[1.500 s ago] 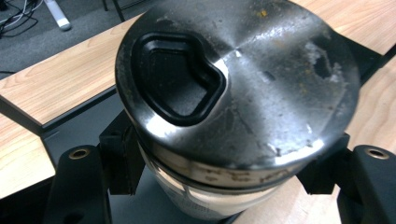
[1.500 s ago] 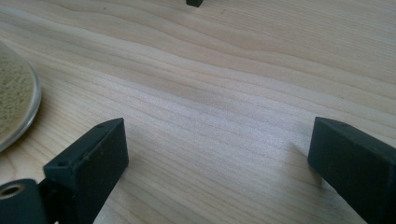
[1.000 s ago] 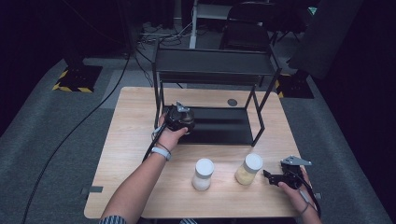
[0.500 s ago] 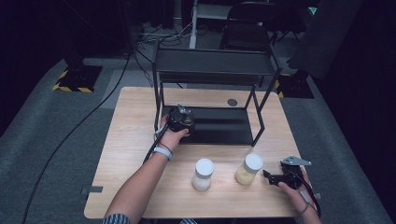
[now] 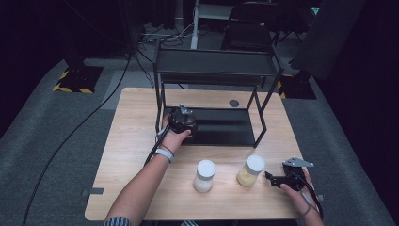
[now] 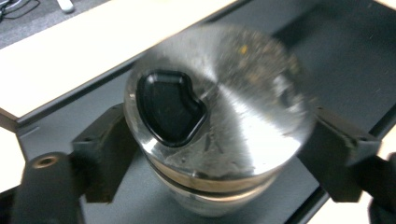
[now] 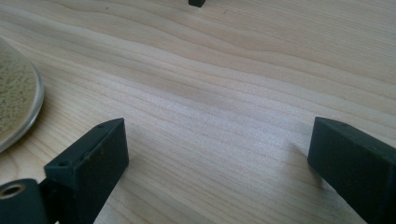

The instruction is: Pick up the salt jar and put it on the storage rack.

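My left gripper point(image 5: 181, 117) is shut on a jar with a brushed metal lid point(image 6: 233, 116) that has a black inset; the jaws press on the jar's two sides. It is held over the front left of the black rack's lower shelf point(image 5: 226, 127); whether it touches the shelf I cannot tell. At the table's front right my right gripper point(image 5: 269, 176) lies low on the wood, open, with nothing between its fingers point(image 7: 93, 154). Just left of it stands a white-lidded jar of yellowish grains point(image 5: 250, 170), whose edge shows in the right gripper view point(image 7: 14, 102).
A second white-lidded jar with pale contents point(image 5: 204, 175) stands at the front middle. The black two-level rack point(image 5: 214, 61) takes up the back of the wooden table point(image 5: 131, 141). A small dark disc point(image 5: 234, 103) lies behind the shelf.
The left gripper with its jar has edged slightly right at the rack's lower shelf. The right gripper has stayed where it was.
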A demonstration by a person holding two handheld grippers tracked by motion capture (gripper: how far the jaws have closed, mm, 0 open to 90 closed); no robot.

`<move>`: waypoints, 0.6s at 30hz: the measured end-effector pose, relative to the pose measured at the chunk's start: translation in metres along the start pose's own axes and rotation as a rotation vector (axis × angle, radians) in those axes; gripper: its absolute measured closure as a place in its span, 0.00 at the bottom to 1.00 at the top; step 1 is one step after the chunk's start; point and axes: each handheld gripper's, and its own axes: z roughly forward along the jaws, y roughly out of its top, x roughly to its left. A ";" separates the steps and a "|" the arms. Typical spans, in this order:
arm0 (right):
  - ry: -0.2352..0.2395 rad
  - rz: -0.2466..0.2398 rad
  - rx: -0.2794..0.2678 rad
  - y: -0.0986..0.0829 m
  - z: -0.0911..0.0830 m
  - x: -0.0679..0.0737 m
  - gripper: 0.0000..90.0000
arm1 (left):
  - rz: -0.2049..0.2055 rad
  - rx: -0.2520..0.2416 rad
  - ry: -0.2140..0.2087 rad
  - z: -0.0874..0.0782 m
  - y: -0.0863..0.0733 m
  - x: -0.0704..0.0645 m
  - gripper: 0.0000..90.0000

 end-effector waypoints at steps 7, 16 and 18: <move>0.004 -0.003 0.000 0.000 0.000 -0.001 0.05 | -0.017 -0.046 0.007 -0.036 0.000 -0.004 0.12; 0.010 -0.009 0.000 0.000 0.000 -0.002 0.05 | -0.021 -0.106 0.022 -0.084 -0.011 -0.012 0.11; 0.010 -0.009 0.000 0.000 0.000 -0.002 0.05 | -0.022 -0.112 0.024 -0.092 -0.014 -0.012 0.11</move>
